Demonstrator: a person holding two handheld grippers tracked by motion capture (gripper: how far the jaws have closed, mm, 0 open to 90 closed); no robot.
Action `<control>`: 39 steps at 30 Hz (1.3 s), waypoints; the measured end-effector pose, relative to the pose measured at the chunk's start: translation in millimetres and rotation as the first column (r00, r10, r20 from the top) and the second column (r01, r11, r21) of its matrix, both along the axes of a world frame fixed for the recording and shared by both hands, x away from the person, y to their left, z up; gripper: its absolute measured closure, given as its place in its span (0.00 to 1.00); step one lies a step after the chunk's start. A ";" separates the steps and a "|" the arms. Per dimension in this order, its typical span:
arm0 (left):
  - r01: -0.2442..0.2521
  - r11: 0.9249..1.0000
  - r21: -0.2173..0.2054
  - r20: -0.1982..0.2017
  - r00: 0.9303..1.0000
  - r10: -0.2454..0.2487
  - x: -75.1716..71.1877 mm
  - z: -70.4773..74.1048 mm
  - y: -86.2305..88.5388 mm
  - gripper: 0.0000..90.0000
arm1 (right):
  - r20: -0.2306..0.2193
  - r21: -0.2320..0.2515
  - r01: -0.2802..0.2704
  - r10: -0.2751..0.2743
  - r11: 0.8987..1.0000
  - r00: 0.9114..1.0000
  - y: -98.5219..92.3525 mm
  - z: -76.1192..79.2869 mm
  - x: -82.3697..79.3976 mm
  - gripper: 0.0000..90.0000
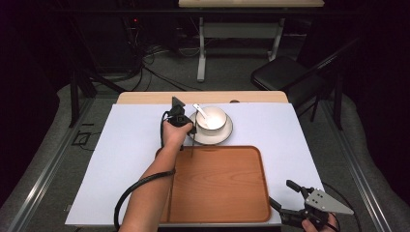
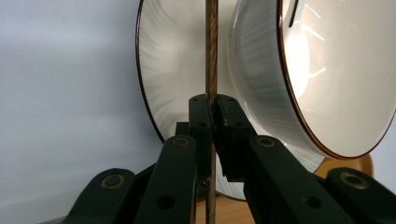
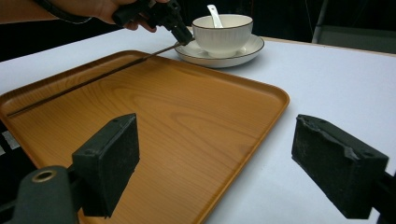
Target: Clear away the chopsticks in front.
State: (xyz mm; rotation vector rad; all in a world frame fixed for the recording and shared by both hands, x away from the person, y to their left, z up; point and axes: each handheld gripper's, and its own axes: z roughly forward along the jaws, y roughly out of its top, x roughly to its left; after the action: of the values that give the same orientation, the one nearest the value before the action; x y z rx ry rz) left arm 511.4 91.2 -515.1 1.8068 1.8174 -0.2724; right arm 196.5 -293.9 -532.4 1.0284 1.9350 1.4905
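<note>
A thin brown chopstick [image 2: 211,56] is pinched between the pads of my left gripper [image 2: 212,105], which is shut on it. That gripper [image 1: 190,128] sits at the left rim of a white saucer [image 1: 218,140] that carries a white bowl [image 1: 212,118] with a white spoon [image 1: 199,109] in it. In the right gripper view the chopstick [image 3: 93,79] slants from the left gripper [image 3: 180,33] down across the wooden tray [image 3: 187,121]. My right gripper [image 1: 280,192] stands open at the tray's near right corner, with nothing between its pads [image 3: 109,163].
The wooden tray [image 1: 232,188] lies on a white table cover [image 1: 130,154] near the front edge. Behind the table stand a black chair [image 1: 285,72] and another table's legs [image 1: 201,53]. Cables lie on the floor at the back left.
</note>
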 end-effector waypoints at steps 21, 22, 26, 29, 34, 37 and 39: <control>-0.039 0.999 -0.037 0.005 0.999 0.039 -0.8 10.9 16.5 0.95 | 0.001 0.001 0.000 0.000 1.000 1.000 0.2 -0.1 0.3 0.16; -0.035 0.999 -0.037 0.011 0.999 0.036 -1.5 12.1 18.0 0.95 | 0.000 0.001 0.000 0.000 1.000 1.000 0.3 -0.1 0.2 0.16; -0.055 0.998 -0.044 0.010 0.998 0.055 -3.7 16.6 23.0 0.95 | 0.000 -0.001 -0.001 0.001 1.000 1.000 0.4 0.0 0.3 0.16; -0.056 0.997 -0.044 0.015 0.998 0.057 -8.3 20.5 28.5 0.95 | 0.000 -0.001 -0.001 0.001 1.000 1.000 0.6 0.0 0.3 0.16; -0.038 0.998 -0.041 0.021 0.999 0.039 -21.6 27.6 37.6 0.95 | 0.000 -0.001 0.000 0.000 1.000 1.000 0.3 -0.1 0.4 0.16; -0.032 0.999 -0.042 0.025 0.999 0.033 -32.1 31.5 46.6 0.95 | 0.000 -0.002 0.000 0.000 1.000 1.000 0.7 0.1 0.1 0.16; -0.028 0.999 -0.044 0.027 0.999 0.029 -39.3 34.4 53.6 0.95 | 0.000 -0.004 -0.001 0.001 1.000 1.000 1.0 0.0 0.2 0.16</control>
State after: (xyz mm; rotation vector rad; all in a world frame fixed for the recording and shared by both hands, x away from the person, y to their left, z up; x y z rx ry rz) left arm 472.0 144.8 -480.7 1.7450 1.8026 -0.2730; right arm 196.7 -292.9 -532.4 1.0260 1.9379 1.4864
